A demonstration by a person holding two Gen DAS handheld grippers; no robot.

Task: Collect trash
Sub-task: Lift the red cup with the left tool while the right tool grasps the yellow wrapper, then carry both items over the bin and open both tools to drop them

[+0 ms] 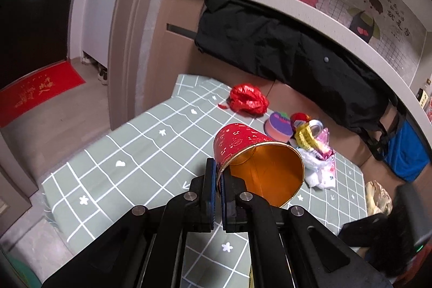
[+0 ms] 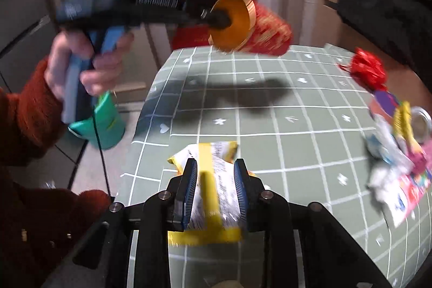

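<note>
Left wrist view takes in my green checked table [image 1: 129, 142] across the middle of the frame, a black bag [image 1: 283, 50] slumped under the shelf in the upper right, and a red doormat [image 1: 40, 91] on the floor at far left. My left gripper [image 1: 217, 180] sits at bottom centre, its jaws clamped together on the rim of a red paper cup [image 1: 243, 142], which hangs tilted above the table with its gold inside facing the camera. Behind the cup, in the right half of the frame, lie a mixed heap of wrappers [image 1: 316, 150] and, further up, a crumpled red bag [image 1: 248, 99].

Right wrist view is blurred. My right gripper [image 2: 216, 188] at bottom centre has a yellow and white snack packet [image 2: 208, 158] between its parted jaws; whether the pads press on it I cannot tell. My left hand [image 2: 86, 64] grips its handle at upper left, with a green bin [image 2: 105, 123] on the floor below it.
</note>
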